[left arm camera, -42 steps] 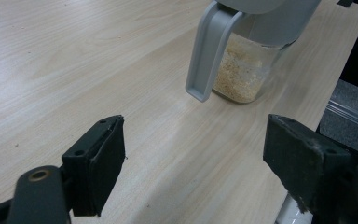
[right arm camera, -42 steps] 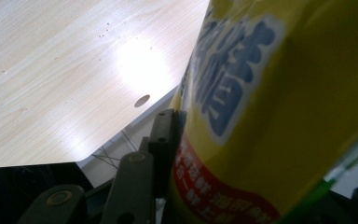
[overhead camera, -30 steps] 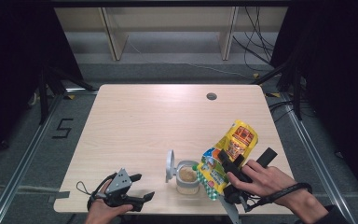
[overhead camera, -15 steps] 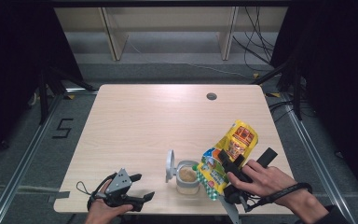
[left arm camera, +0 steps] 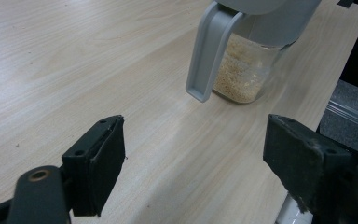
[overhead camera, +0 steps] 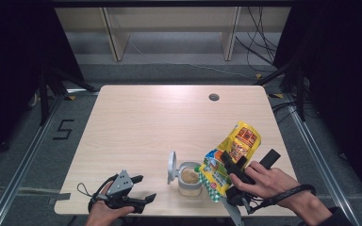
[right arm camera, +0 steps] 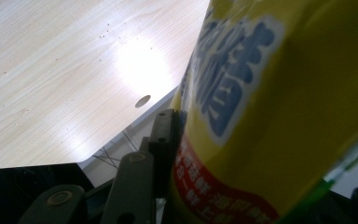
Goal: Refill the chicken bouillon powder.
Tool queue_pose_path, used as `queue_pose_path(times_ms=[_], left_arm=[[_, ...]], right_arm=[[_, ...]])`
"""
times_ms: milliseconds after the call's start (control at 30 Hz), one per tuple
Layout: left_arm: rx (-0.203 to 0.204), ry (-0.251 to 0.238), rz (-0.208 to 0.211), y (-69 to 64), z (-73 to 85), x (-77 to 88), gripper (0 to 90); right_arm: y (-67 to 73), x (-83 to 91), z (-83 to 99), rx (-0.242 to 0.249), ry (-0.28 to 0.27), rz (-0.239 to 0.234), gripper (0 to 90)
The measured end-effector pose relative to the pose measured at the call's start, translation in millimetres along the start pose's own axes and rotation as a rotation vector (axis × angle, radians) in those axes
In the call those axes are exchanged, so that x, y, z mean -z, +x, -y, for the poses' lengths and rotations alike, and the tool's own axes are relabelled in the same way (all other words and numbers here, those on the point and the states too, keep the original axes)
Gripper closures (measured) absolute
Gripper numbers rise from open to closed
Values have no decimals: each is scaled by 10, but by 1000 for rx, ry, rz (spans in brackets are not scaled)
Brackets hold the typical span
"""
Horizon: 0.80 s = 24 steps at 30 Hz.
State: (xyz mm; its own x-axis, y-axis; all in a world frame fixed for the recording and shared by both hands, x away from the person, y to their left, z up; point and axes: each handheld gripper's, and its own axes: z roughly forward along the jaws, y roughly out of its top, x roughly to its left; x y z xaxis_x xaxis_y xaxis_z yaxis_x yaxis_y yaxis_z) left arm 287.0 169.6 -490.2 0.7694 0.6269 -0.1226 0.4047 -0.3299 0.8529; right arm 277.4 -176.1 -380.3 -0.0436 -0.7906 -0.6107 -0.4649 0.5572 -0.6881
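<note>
Nothing much has moved since the earlier frames: pouch tilt and both hands match. Left hand-held gripper [overhead camera: 143, 199] sits lower left of the high view, jaws spread, empty, low over the worktop [overhead camera: 160, 117]. Jar [overhead camera: 189, 178], lid flipped open, grains inside, lies to its right and nearer the right hand-held gripper [overhead camera: 230, 165], which pinches the yellow pouch [overhead camera: 231, 157]. Pouch's long axis slants from upper right down to the jar mouth just beside it.
</note>
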Motion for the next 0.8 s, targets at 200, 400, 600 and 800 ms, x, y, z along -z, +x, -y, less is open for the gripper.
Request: queue_pose_path(times_ms=[200, 400, 600, 800], left_arm=[[-26, 24, -12, 18, -5, 16, 202], [0, -1, 0, -1, -1, 1, 202], [0, -1, 0, 0, -1, 2, 203], [-10, 9, -2, 9, -2, 7, 202]], right_arm=[[5, 0, -1, -8, 1, -8, 672], [2, 3, 4, 0, 1, -2, 672], [7, 8, 7, -9, 5, -6, 673], [17, 7, 7, -5, -1, -2, 673]])
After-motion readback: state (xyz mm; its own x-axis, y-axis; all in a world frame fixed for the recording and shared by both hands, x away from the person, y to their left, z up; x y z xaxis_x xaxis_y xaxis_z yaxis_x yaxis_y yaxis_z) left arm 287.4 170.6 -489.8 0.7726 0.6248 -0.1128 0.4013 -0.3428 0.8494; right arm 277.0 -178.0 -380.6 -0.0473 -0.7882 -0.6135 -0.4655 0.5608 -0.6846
